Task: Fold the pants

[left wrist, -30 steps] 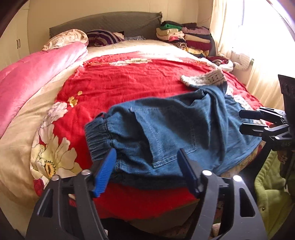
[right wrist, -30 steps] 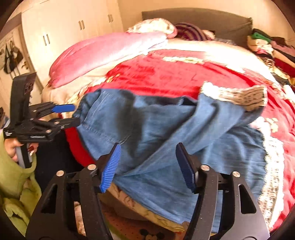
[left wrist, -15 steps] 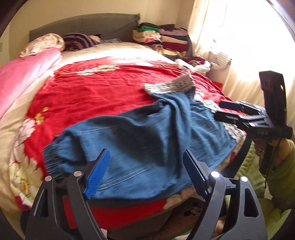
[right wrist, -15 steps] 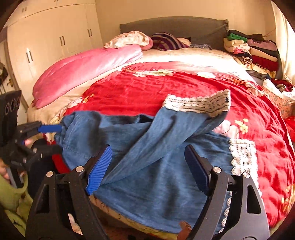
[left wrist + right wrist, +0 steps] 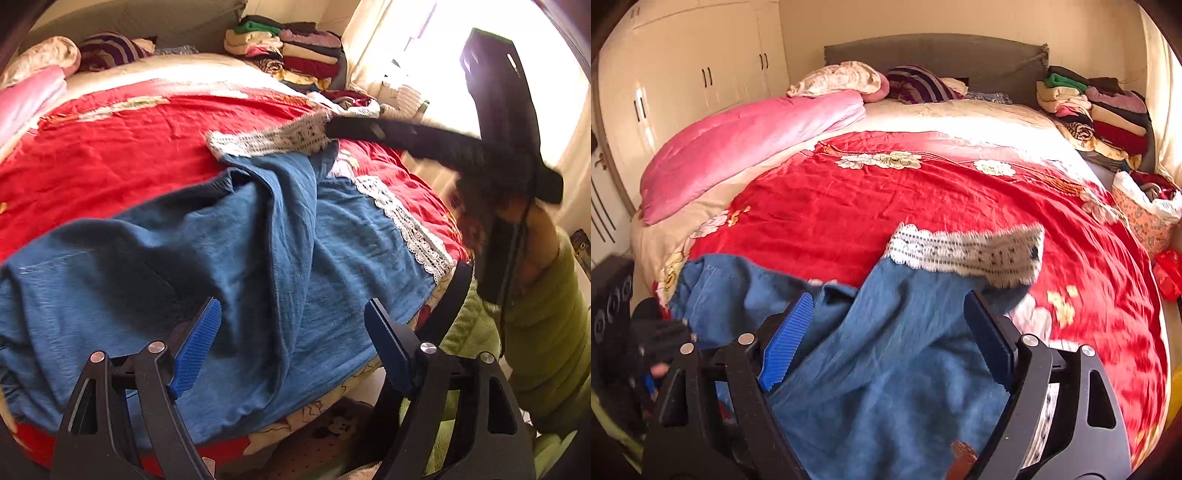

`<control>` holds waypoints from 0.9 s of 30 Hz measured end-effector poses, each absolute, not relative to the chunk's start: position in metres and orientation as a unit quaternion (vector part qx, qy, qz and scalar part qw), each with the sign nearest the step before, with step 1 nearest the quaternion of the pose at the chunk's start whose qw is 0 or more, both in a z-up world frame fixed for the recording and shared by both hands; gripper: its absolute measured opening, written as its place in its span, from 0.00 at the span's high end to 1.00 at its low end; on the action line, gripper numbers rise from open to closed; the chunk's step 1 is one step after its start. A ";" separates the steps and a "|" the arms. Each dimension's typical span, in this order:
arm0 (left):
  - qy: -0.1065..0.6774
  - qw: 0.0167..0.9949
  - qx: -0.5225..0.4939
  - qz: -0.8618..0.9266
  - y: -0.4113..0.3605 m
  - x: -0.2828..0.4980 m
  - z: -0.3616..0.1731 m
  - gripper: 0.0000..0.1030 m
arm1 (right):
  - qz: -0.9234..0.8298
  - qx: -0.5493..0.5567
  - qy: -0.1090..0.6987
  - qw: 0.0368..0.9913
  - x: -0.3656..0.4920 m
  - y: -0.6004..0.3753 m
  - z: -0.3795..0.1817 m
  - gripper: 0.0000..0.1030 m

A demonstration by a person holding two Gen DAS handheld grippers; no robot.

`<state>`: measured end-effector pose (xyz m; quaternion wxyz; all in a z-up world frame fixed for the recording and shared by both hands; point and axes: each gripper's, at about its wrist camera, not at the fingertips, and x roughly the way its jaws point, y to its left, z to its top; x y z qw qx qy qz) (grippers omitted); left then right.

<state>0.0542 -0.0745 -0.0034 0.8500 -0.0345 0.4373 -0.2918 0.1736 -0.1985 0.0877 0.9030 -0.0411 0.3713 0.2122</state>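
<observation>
Blue denim pants [image 5: 229, 251] with white lace cuffs [image 5: 280, 138] lie crumpled on the near edge of a red flowered bedspread [image 5: 110, 158]. One leg is folded over, its lace cuff [image 5: 964, 254] towards the bed's middle. My left gripper [image 5: 291, 336] is open and empty, just above the pants near the bed edge. My right gripper [image 5: 890, 332] is open and empty, over the folded leg; in the left wrist view it [image 5: 373, 129] reaches in blurred from the right, near the lace cuff.
A pink quilt [image 5: 738, 144] lies along the bed's left side. Pillows [image 5: 842, 79] and a grey headboard [image 5: 934, 51] are at the far end. A stack of folded clothes [image 5: 1097, 107] sits at the far right. White wardrobes [image 5: 683, 74] stand left.
Both grippers have swung rightwards along the bed edge. The right gripper has moved forward over the pants towards the lace cuff. Both stay open and empty.
</observation>
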 end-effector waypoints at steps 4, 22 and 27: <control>0.450 0.838 -0.054 -0.303 -0.083 0.065 -0.016 0.41 | 0.216 -0.054 0.388 0.894 0.206 -0.183 0.083 0.24; 0.452 0.828 -0.084 -0.320 -0.095 0.085 -0.047 0.90 | 0.168 -0.104 0.496 0.845 0.317 -0.113 0.004 0.24; 0.446 0.829 -0.065 -0.330 -0.102 0.080 -0.047 0.90 | 0.138 -0.116 0.501 0.847 0.332 -0.118 -0.010 0.52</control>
